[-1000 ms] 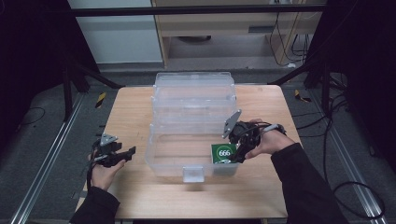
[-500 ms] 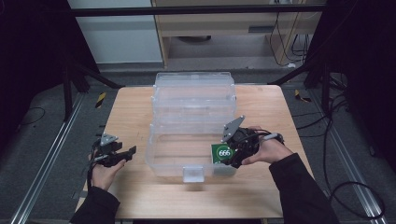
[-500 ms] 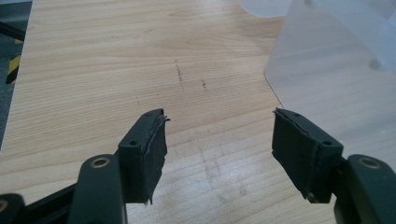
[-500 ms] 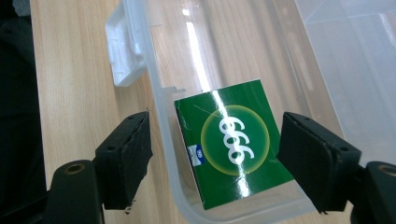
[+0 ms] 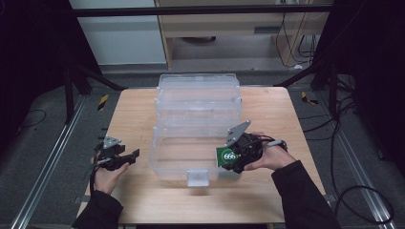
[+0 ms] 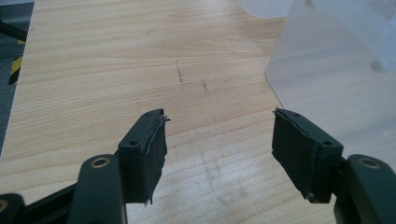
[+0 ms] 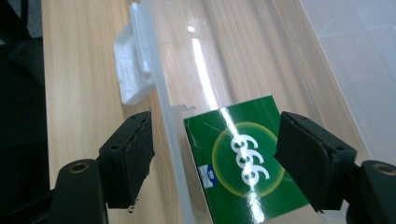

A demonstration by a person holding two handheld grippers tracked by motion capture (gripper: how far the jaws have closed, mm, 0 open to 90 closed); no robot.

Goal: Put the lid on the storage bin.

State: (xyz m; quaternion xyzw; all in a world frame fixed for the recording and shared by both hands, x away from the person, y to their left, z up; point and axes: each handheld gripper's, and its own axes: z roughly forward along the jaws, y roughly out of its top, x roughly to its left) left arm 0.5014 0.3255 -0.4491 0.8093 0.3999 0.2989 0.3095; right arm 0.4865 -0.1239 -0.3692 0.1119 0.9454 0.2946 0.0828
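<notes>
The green box marked 999 (image 7: 245, 163) lies inside the clear plastic container (image 5: 198, 119), in its near right corner, just behind the front wall with the white latch (image 7: 133, 67). The right gripper (image 5: 237, 160) straddles that wall — one jaw outside over the wooden table (image 5: 133, 109), the other beside the box; its jaws have just been closing a little, yet stand released, pressing nothing. Well apart at the table's left, the left gripper (image 6: 219, 156) rests — jaws spread, nothing between them.
</notes>
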